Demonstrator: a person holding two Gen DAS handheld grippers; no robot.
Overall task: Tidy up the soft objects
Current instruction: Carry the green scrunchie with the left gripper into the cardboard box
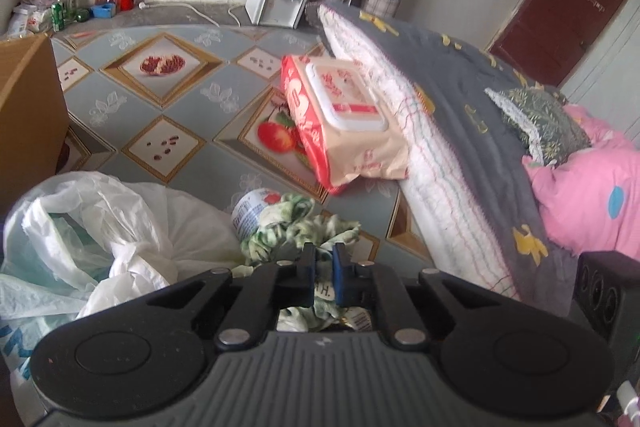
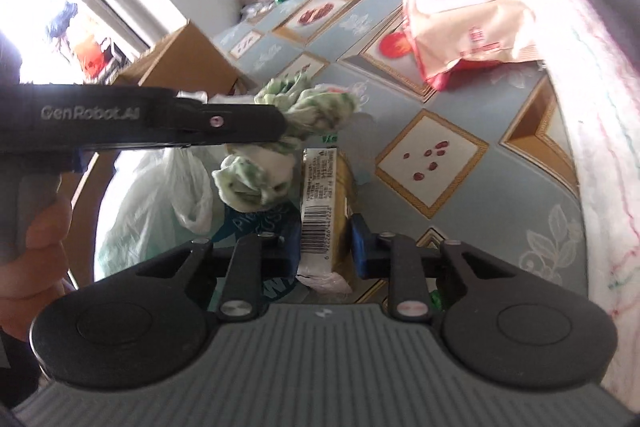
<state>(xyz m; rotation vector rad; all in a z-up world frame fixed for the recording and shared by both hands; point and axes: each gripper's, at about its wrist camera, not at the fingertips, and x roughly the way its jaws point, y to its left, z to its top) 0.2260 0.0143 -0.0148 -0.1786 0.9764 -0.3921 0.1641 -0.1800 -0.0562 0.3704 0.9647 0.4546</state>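
Left hand-held gripper (image 1: 322, 261) pinches crumpled green-white cloth (image 1: 296, 227); right hand-held gripper (image 2: 326, 239) clamps a glossy rectangular packet (image 2: 324, 203).

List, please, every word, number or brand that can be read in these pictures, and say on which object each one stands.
"GenRobot.AI": on the side of the left tongs.
"H.": on a white tag between the fingers of the left tongs.
Barcode digits on the gold packet: too blurred to read surely.
Red print on the wet wipes pack: too blurred.
Teal letters on the plastic bag: partly hidden.
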